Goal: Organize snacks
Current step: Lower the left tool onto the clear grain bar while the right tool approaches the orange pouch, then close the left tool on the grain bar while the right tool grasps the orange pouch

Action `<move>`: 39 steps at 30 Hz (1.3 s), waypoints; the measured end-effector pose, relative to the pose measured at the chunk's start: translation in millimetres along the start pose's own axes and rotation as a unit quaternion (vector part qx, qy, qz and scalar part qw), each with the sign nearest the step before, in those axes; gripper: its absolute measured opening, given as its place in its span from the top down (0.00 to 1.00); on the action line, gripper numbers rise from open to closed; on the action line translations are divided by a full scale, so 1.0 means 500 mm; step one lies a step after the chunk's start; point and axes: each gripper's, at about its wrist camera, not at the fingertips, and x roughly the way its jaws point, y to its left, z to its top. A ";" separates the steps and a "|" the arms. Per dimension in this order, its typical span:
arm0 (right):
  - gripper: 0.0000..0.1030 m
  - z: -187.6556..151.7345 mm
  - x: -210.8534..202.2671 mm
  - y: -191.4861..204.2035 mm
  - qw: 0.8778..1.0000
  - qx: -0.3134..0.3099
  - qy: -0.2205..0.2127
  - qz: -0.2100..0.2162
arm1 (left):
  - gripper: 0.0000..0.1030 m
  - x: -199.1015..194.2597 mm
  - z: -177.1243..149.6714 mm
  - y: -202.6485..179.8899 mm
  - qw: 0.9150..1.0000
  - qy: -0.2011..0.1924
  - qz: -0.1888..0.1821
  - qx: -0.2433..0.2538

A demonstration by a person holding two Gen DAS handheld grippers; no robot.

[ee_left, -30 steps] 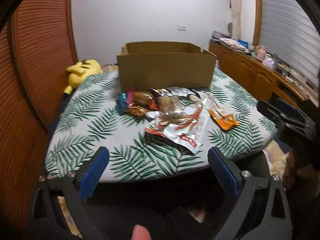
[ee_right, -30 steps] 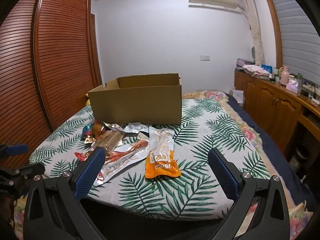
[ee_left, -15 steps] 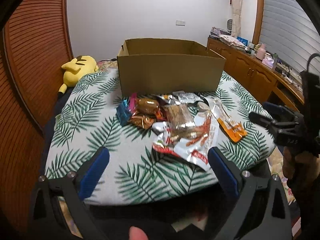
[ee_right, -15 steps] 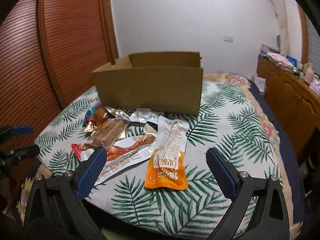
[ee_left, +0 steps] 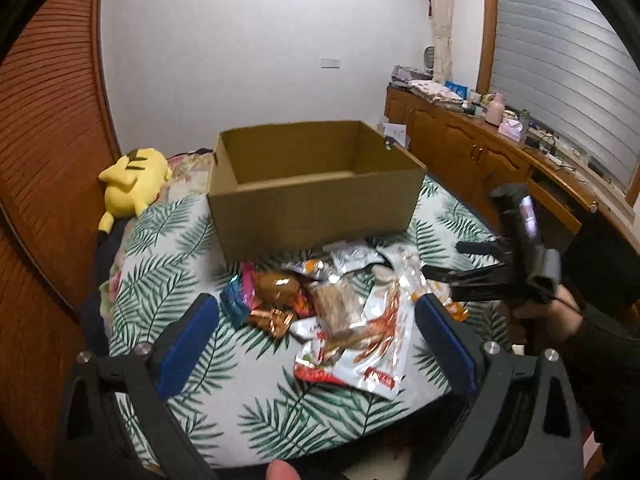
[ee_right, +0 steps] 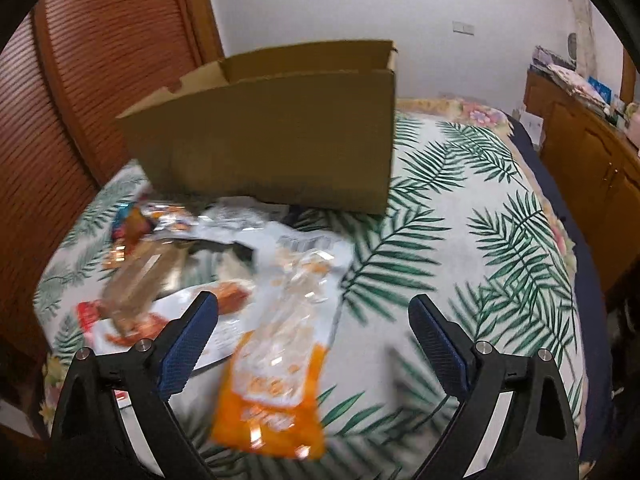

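Right gripper (ee_right: 312, 332) was wide, closing over the orange packet (ee_right: 276, 380) near the bed's (ee_right: 460, 248) front edge; left gripper (ee_left: 316, 340) gaped empty.

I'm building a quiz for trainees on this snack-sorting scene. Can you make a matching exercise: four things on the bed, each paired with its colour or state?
Things:
1. cardboard box
2. plush toy
3. orange snack pouch
4. right gripper

States:
a. yellow, lying by the wooden wardrobe doors
b. flat on the leaf-print cover, between two blue pads that do not touch it
c. open-topped, no snacks visible inside
d. jaws wide and closing, nothing gripped

Pairs: 1-c, 2-a, 3-b, 4-d
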 end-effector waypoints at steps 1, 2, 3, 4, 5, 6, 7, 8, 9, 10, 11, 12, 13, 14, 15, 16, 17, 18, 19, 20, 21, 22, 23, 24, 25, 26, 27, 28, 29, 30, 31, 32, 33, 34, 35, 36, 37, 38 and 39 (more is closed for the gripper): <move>0.06 0.002 0.008 -0.003 1.000 -0.004 0.004 -0.004 | 0.03 0.005 0.005 0.002 1.000 0.001 -0.007 -0.003; 0.07 0.002 0.012 -0.002 1.000 -0.007 0.007 -0.004 | 0.03 0.015 0.009 0.005 1.000 0.006 -0.015 -0.008; 0.07 0.001 0.015 0.003 1.000 -0.013 0.010 -0.004 | 0.03 0.034 0.010 0.011 0.999 0.018 -0.025 -0.016; 0.08 -0.001 0.016 0.009 1.000 -0.017 0.011 -0.001 | 0.03 0.050 0.009 0.014 0.999 0.029 -0.030 -0.023; 0.09 -0.003 0.016 0.014 1.000 -0.021 0.012 0.003 | 0.04 0.070 0.006 0.017 0.998 0.042 -0.040 -0.032; 0.10 -0.004 0.018 0.019 1.000 -0.023 0.013 0.007 | 0.06 0.094 0.001 0.022 0.996 0.057 -0.056 -0.042; 0.11 -0.005 0.020 0.027 0.999 -0.026 0.016 0.011 | 0.06 0.110 -0.003 0.022 0.995 0.066 -0.063 -0.047; 0.12 -0.005 0.024 0.034 0.999 -0.028 0.019 0.012 | 0.06 0.127 -0.008 0.021 0.994 0.075 -0.067 -0.050; 0.14 -0.005 0.028 0.038 0.999 -0.030 0.022 0.013 | 0.07 0.142 -0.013 0.018 0.993 0.082 -0.072 -0.051; 0.16 -0.004 0.035 0.041 0.999 -0.032 0.028 0.012 | 0.08 0.160 -0.017 0.017 0.991 0.092 -0.075 -0.054; 0.19 -0.004 0.039 0.042 0.999 -0.030 0.032 0.012 | 0.08 0.175 -0.019 0.014 0.991 0.100 -0.075 -0.056; 0.20 -0.003 0.043 0.042 0.999 -0.027 0.035 0.012 | 0.08 0.191 -0.022 0.011 0.990 0.106 -0.077 -0.056; 0.21 -0.002 0.046 0.040 0.999 -0.024 0.038 0.012 | 0.09 0.201 -0.024 0.006 0.989 0.110 -0.079 -0.054; 0.22 -0.001 0.048 0.042 0.999 -0.022 0.040 0.011 | 0.10 0.212 -0.026 0.000 0.989 0.114 -0.076 -0.050; 0.22 0.001 0.051 0.043 0.999 -0.021 0.042 0.010 | 0.10 0.226 -0.026 -0.006 0.989 0.121 -0.069 -0.043; 0.23 0.001 0.053 0.043 0.999 -0.020 0.045 0.011 | 0.11 0.239 -0.027 -0.011 0.989 0.126 -0.066 -0.039; 0.24 0.002 0.058 0.046 0.999 -0.020 0.048 0.014 | 0.12 0.252 -0.027 -0.016 0.988 0.132 -0.070 -0.037; 0.25 0.002 0.061 0.045 0.998 -0.020 0.050 0.013 | 0.14 0.263 -0.026 -0.018 0.987 0.138 -0.073 -0.037; 0.26 0.004 0.064 0.047 0.998 -0.020 0.052 0.012 | 0.16 0.277 -0.027 -0.020 0.986 0.145 -0.074 -0.040; 0.26 0.005 0.068 0.046 0.998 -0.018 0.055 0.014 | 0.17 0.290 -0.026 -0.020 0.985 0.151 -0.074 -0.042; 0.27 0.005 0.069 0.045 0.998 -0.016 0.056 0.015 | 0.21 0.301 -0.027 -0.021 0.984 0.157 -0.075 -0.042; 0.27 0.006 0.071 0.045 0.998 -0.016 0.056 0.017 | 0.24 0.313 -0.027 -0.022 0.983 0.163 -0.076 -0.042; 0.27 0.006 0.072 0.045 0.998 -0.017 0.056 0.016 | 0.25 0.325 -0.028 -0.020 0.982 0.169 -0.073 -0.043; 0.28 0.007 0.073 0.046 0.998 -0.021 0.057 0.016 | 0.30 0.335 -0.029 -0.020 0.981 0.175 -0.071 -0.043; 0.28 0.007 0.075 0.046 0.998 -0.023 0.057 0.015 | 0.32 0.345 -0.032 -0.021 0.980 0.181 -0.069 -0.042; 0.29 0.008 0.077 0.048 0.998 -0.028 0.058 0.013 | 0.33 0.353 -0.034 -0.022 0.979 0.186 -0.067 -0.041; 0.30 0.010 0.078 0.054 0.998 -0.031 0.059 0.011 | 0.35 0.360 -0.037 -0.024 0.979 0.188 -0.066 -0.038; 0.32 0.011 0.080 0.057 0.997 -0.036 0.061 0.009 | 0.37 0.363 -0.039 -0.025 0.980 0.188 -0.062 -0.035; 0.34 0.010 0.082 0.059 0.997 -0.039 0.062 0.008 | 0.38 0.364 -0.042 -0.027 0.980 0.187 -0.060 -0.032; 0.35 0.010 0.083 0.060 0.997 -0.042 0.063 0.007 | 0.41 0.365 -0.043 -0.028 0.980 0.186 -0.058 -0.030; 0.35 0.009 0.083 0.064 0.997 -0.047 0.064 0.005 | 0.46 0.364 -0.044 -0.027 0.981 0.183 -0.057 -0.028; 0.36 0.009 0.084 0.066 0.997 -0.049 0.065 0.006 | 0.49 0.362 -0.045 -0.025 0.982 0.178 -0.055 -0.028; 0.36 0.009 0.084 0.068 0.997 -0.049 0.066 0.006 | 0.51 0.365 -0.046 -0.026 0.982 0.176 -0.054 -0.029; 0.36 0.009 0.085 0.068 0.996 -0.050 0.067 0.007 | 0.53 0.363 -0.047 -0.025 0.983 0.173 -0.056 -0.030; 0.36 0.008 0.085 0.069 0.996 -0.053 0.067 0.006 | 0.53 0.361 -0.050 -0.022 0.983 0.170 -0.058 -0.029; 0.37 0.008 0.086 0.070 0.996 -0.054 0.067 0.007 | 0.55 0.358 -0.051 -0.020 0.984 0.168 -0.058 -0.028; 0.39 0.008 0.086 0.071 0.996 -0.056 0.068 0.010 | 0.56 0.356 -0.050 -0.019 0.984 0.166 -0.058 -0.026; 0.40 0.008 0.086 0.072 0.996 -0.057 0.069 0.011 | 0.56 0.353 -0.050 -0.017 0.984 0.164 -0.058 -0.027; 0.41 0.008 0.086 0.072 0.996 -0.058 0.071 0.012 | 0.56 0.351 -0.050 -0.014 0.984 0.163 -0.059 -0.029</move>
